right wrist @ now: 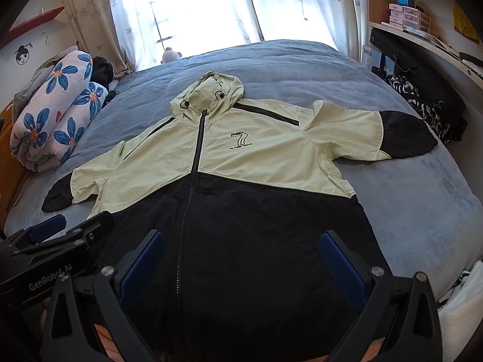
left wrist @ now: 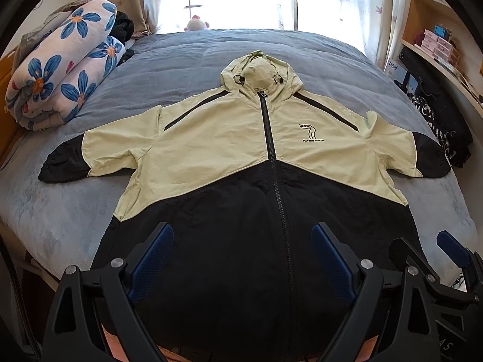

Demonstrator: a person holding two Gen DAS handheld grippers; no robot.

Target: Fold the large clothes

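Pale-green-and-black jacket (left wrist: 256, 163), chest print "7 FLYING YOUTH" (right wrist: 240, 142), flat on bed (right wrist: 407, 211).

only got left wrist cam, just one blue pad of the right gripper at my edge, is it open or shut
observer: Open. The right wrist view shows the right gripper with its jaws spread wide over the black lower half of the jacket, nothing between them.
operator: ok whats on the wall over the floral blanket, mine cuts it off
observer: A red shelf, and below it a small drawn face, both above the floral blanket.
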